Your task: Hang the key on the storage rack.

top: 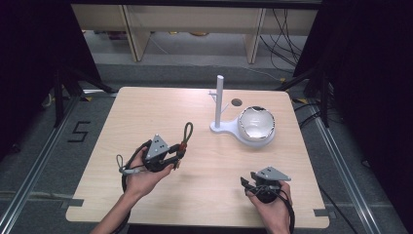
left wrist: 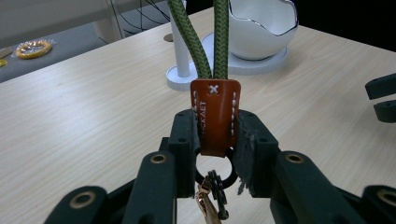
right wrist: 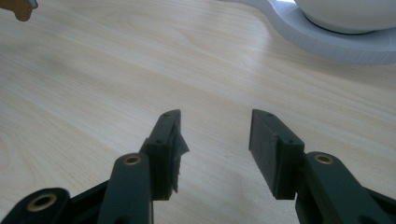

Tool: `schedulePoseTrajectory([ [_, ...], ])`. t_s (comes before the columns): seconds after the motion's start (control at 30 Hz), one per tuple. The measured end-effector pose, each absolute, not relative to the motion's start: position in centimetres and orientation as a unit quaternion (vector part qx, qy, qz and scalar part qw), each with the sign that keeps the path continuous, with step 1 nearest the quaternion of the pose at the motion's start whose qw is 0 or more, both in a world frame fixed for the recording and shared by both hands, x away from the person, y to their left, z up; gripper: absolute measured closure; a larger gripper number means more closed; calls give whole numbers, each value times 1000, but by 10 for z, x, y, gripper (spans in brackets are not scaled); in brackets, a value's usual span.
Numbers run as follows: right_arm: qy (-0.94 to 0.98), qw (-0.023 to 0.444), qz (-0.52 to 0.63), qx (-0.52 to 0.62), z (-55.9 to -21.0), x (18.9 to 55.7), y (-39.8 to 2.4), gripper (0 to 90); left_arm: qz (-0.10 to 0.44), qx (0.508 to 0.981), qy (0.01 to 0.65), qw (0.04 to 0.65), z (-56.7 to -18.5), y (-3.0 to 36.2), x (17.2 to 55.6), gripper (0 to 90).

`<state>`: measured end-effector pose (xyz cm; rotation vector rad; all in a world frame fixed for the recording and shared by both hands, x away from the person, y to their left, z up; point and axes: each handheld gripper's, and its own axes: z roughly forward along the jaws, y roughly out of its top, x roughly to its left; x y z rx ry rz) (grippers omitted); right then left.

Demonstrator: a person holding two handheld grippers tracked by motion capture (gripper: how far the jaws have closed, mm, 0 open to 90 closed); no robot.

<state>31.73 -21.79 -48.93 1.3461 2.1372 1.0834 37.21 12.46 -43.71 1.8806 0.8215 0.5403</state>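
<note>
- While the left gripper (left wrist: 215, 135) is clamped on the brown leather tab (left wrist: 215, 114) of a green cord loop (top: 186, 132), the loop sits left of centre in the high view, above the table (top: 146, 112).
- Right gripper (right wrist: 215, 135) rests at the lower right, its jaws apart, with nothing between them.
- White stand (top: 220, 105) and bowl (top: 256, 124) are at the upper right.

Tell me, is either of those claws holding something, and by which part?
The left gripper pinches a green cord keychain by its brown leather tab. The right gripper is open, holding nothing.
</note>
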Motion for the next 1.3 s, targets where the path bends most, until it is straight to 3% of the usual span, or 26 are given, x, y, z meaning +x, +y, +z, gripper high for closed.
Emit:
schedulePoseTrajectory([
  [0.3,763,196,388,479,-489,318,-218,544,212,767,356,489,-432,122,374,692],
  [1.3,758,210,394,476,-489,318,-217,541,235,773,326,490,-414,114,392,692],
])
